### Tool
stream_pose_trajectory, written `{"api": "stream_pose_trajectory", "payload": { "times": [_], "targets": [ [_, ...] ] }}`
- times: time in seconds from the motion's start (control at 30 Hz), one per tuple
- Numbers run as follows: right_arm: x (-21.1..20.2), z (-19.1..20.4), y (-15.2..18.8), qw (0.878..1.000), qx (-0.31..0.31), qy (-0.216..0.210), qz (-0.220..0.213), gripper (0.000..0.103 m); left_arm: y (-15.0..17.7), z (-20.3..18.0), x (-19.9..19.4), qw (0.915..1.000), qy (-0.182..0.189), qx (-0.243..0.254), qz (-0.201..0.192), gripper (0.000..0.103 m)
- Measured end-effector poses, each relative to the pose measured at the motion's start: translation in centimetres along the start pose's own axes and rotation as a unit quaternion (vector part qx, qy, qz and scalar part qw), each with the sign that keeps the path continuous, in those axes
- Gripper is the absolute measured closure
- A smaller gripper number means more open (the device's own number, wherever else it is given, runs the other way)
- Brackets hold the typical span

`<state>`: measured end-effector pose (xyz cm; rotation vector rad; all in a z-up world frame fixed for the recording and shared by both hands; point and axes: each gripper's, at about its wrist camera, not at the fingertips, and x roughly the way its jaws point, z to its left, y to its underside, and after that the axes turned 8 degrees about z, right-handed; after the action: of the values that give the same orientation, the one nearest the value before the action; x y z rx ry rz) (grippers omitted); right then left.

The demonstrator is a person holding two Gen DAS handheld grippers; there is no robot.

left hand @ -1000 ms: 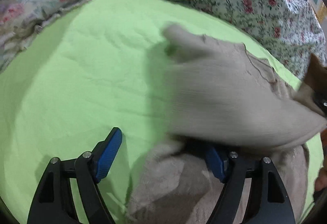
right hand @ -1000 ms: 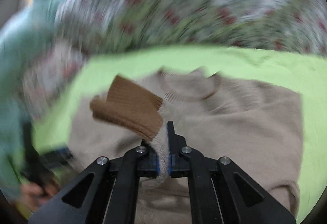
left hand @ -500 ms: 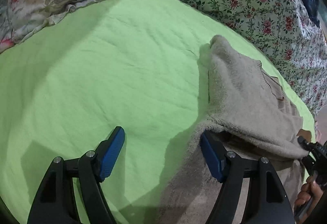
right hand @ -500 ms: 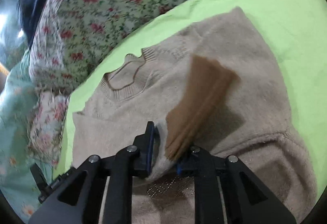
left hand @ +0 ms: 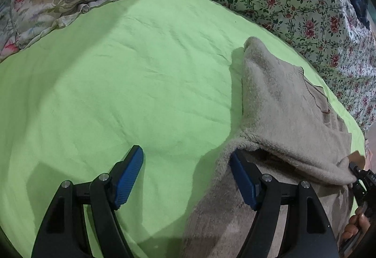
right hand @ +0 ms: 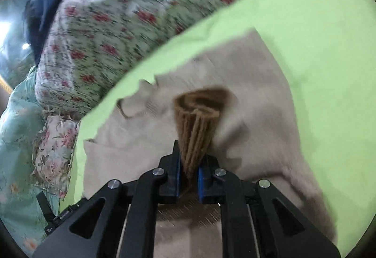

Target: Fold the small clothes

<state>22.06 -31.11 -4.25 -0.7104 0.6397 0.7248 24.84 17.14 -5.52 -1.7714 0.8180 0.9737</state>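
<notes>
Right wrist view shows our right gripper [right hand: 189,172] pinching the brown ribbed cuff [right hand: 199,124] of the beige sweater [right hand: 253,93], the cuff pointing away over the body. We see the sweater on the green sheet [left hand: 117,84], its long axis running away from us, collar far. Our left gripper [left hand: 185,178] is spread wide, one finger [left hand: 243,179] under the folded edge.

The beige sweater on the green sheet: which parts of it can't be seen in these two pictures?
- Left wrist view: the sweater runs off the lower edge, and the open left claw covers part of it.
- Left wrist view: the right claw is cut off at the right edge.
- Right wrist view: the hem is hidden behind the right claw, shut on the brown cuff.
- Right wrist view: the floral bedding is motion-blurred.
</notes>
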Motion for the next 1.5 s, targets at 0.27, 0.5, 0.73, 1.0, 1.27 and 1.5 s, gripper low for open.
{"api": "stream_pose_trajectory", "payload": {
  "times": [0.27,0.5,0.73,1.0,1.27,1.5],
  "targets": [
    [-0.1,0.6,0.1,0.999,-0.033,-0.008,0.017,0.085,0.1,-1.4,-3.6,0.9791,0.183,0.075,0.049,0.025],
    [0.4,0.1,-0.2,0.999,-0.011,-0.027,0.023,0.083,-7.7,-5.6,1.3,0.9836,0.130,0.105,0.068,0.017],
    [0.4,0.5,-0.3,0.999,-0.019,-0.032,0.024,0.082,-12.0,-5.3,7.2,0.9819,0.154,0.061,0.091,0.078],
    [-2.9,4.6,-0.3,0.987,-0.133,-0.035,-0.078,0.094,-10.5,-6.0,5.4,0.9920,0.093,0.085,-0.009,0.097],
    [1.1,-1.3,0.5,0.998,-0.042,0.050,0.019,0.094,-10.6,-4.5,6.2,0.9934,0.100,0.057,0.000,0.096],
    [-3.5,-1.2,1.3,0.997,-0.023,0.069,-0.001,0.076,-8.5,-4.4,2.3,0.9938,0.089,0.066,0.011,0.095]
  ]
}}
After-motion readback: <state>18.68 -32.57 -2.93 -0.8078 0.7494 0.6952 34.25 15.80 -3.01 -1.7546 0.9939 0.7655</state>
